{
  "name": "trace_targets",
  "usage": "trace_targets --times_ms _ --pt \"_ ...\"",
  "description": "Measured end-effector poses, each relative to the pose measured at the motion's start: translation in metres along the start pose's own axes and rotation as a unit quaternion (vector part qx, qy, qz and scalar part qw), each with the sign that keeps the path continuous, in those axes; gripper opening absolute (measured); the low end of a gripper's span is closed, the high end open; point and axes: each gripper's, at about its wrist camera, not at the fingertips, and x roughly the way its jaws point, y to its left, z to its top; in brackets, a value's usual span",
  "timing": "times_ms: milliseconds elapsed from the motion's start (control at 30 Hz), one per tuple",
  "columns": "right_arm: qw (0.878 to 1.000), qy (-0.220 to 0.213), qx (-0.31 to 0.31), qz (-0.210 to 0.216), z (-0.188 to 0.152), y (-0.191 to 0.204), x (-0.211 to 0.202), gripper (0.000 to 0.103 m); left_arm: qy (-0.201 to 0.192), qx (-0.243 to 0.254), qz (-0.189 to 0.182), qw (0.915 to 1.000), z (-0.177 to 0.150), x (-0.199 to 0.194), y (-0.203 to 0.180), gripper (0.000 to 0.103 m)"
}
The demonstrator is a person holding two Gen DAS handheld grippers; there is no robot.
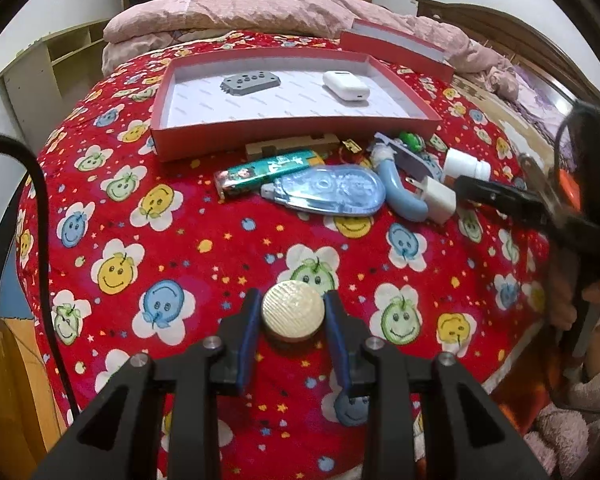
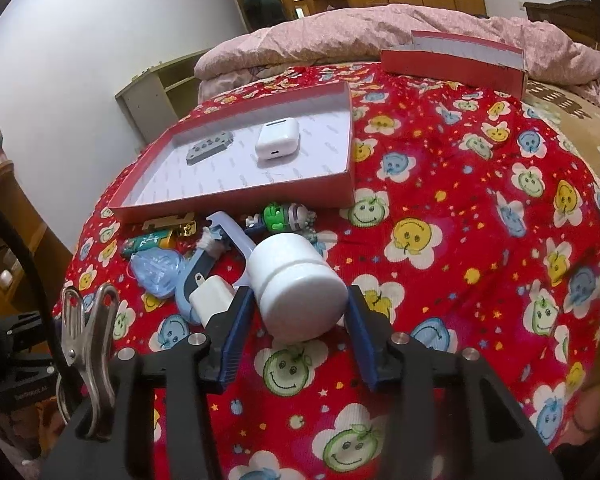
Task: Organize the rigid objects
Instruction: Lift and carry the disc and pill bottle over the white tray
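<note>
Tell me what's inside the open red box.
The red box holds two things on its white liner: a grey plate with holes and a white earbud case. The near wall hides the liner's front strip.

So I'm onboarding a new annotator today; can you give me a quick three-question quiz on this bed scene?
1. True or false: the red tray already holds two items.
2. What sits between the fingers of the left hand-held gripper?
A) a lighter
B) a round gold disc
C) a charger plug
3. Fill in: the right hand-held gripper has its fingers on either side of a white ____.

Key:
1. True: the grey plate and the white earbud case.
2. B, the gold disc.
3. Bottle, the white bottle lying on its side.
</note>
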Motion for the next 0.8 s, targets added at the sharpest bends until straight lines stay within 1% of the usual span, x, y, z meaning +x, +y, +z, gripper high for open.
trace_targets --times_ms 100,300,433,533,633,800 --pt "1.0 -0.003 -0.006 -0.012 0.0 0.002 -0.003 0.047 0.0 -0.007 0.0 1.0 0.001 0.0 0.003 0.033" --pt "0.997 -0.009 -0.043 -0.07 0.002 0.013 -0.011 0.045 -0.001 -0.008 0.003 1.0 0.001 0.001 0.004 0.033" --pt "0.996 0.003 -0.053 -0.073 0.002 0.016 -0.003 0.045 -0.001 -0.009 0.002 1.0 0.001 0.001 0.005 0.033" --pt "0.996 0.01 -0.048 -0.068 0.001 0.014 0.0 0.045 -0.002 -0.01 0.002 0.9999 0.002 0.001 0.006 0.033" --pt "0.997 0.018 -0.041 -0.062 0.0 0.012 0.003 0.043 -0.004 -0.013 0.001 0.9999 0.004 0.002 0.007 0.033" --pt "0.997 0.018 -0.038 -0.059 -0.001 0.01 0.002 0.043 -0.005 -0.018 0.002 0.9998 0.008 0.002 0.008 0.033"
